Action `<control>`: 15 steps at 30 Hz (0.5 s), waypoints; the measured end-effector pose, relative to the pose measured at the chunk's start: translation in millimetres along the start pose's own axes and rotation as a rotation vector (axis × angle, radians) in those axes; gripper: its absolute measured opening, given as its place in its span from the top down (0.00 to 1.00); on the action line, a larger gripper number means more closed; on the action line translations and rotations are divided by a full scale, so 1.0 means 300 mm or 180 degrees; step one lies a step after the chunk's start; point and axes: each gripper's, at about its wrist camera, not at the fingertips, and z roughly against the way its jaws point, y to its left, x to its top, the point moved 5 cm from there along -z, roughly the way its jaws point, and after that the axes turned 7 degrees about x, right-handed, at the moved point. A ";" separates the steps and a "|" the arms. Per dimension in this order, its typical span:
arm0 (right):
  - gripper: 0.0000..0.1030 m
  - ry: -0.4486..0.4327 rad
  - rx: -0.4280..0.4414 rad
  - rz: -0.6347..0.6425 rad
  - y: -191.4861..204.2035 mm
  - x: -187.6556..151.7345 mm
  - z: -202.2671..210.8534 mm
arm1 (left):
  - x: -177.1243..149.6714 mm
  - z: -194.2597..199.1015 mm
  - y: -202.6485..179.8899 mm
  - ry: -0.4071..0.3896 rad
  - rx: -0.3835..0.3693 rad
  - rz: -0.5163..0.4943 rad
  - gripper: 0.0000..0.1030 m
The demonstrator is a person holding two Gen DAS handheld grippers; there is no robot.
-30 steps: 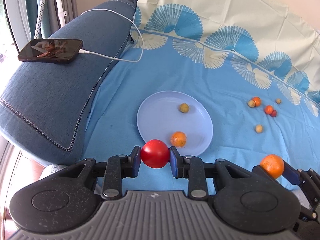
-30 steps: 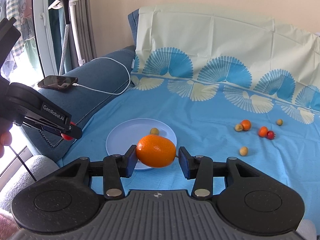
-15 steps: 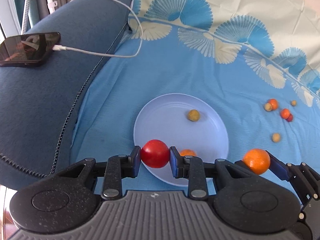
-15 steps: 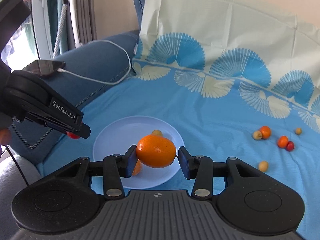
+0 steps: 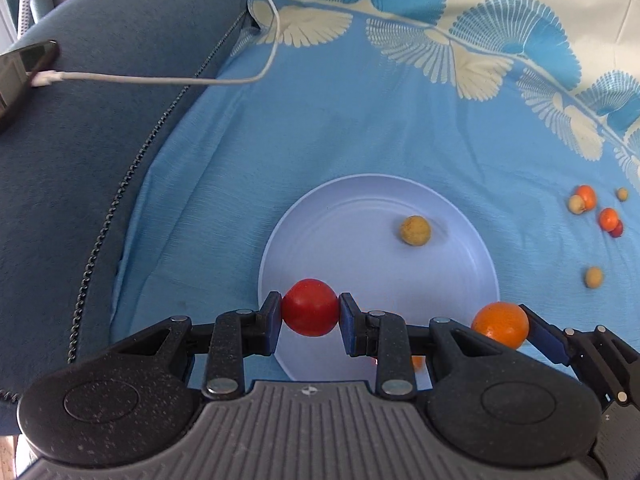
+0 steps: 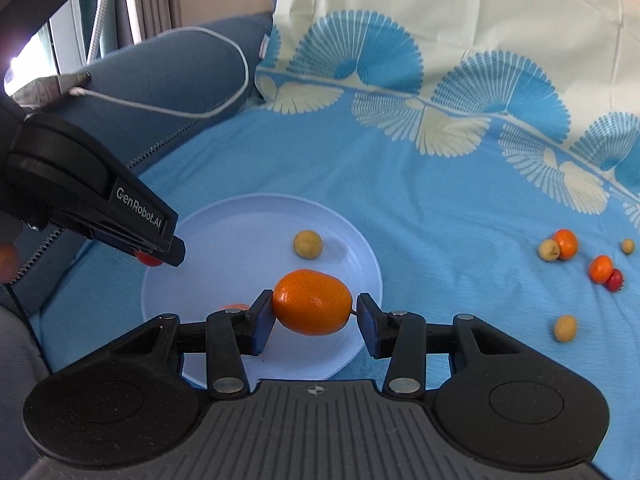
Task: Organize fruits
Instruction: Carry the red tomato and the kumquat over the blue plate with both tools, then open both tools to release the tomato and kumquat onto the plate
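Observation:
My left gripper (image 5: 310,316) is shut on a red tomato (image 5: 309,307) over the near left rim of the pale blue plate (image 5: 352,208). My right gripper (image 6: 314,314) is shut on an orange (image 6: 312,306) above the plate's (image 6: 248,216) near side; that orange shows in the left wrist view (image 5: 500,324). On the plate lie a yellow-brown fruit (image 5: 415,230) (image 6: 307,244) and a small orange fruit (image 6: 236,307), mostly hidden. The left gripper shows in the right wrist view (image 6: 160,256).
Several small fruits lie loose on the blue sheet at the right: orange ones (image 6: 565,243) (image 6: 601,268), a red one (image 6: 615,279), yellow-brown ones (image 6: 565,328) (image 6: 627,246). A phone (image 5: 24,68) on a white cable (image 5: 160,79) rests on the dark blue cushion (image 5: 80,168) at left.
Both grippers have moved forward and down toward the plate, each still holding its fruit. The plate now fills more of both views.

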 end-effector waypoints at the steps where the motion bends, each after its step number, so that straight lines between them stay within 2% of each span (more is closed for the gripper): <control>1: 0.55 0.0026 0.0005 -0.0006 -0.002 -0.001 -0.014 | 0.003 -0.012 -0.004 0.0013 0.0003 -0.0022 0.68; 10: 0.55 0.0175 0.0038 0.0041 -0.011 -0.003 -0.100 | 0.027 -0.104 -0.030 0.0129 0.0141 -0.0134 0.67; 11: 0.54 0.0185 0.0047 0.0044 -0.010 0.000 -0.104 | 0.030 -0.104 -0.028 0.0127 0.0145 -0.0134 0.59; 12: 0.54 0.0199 0.0054 0.0047 -0.010 0.004 -0.106 | 0.032 -0.102 -0.024 0.0121 0.0112 -0.0136 0.47; 13: 0.53 0.0197 0.0076 0.0048 -0.011 0.010 -0.104 | 0.036 -0.094 -0.023 0.0126 0.0000 -0.0120 0.40; 14: 0.44 0.0183 0.0095 0.0053 -0.011 0.016 -0.099 | 0.038 -0.082 -0.020 0.0148 -0.0099 -0.0087 0.19; 15: 0.29 0.0162 0.0090 0.0053 -0.011 0.023 -0.090 | 0.039 -0.067 -0.013 0.0151 -0.0085 -0.0035 0.01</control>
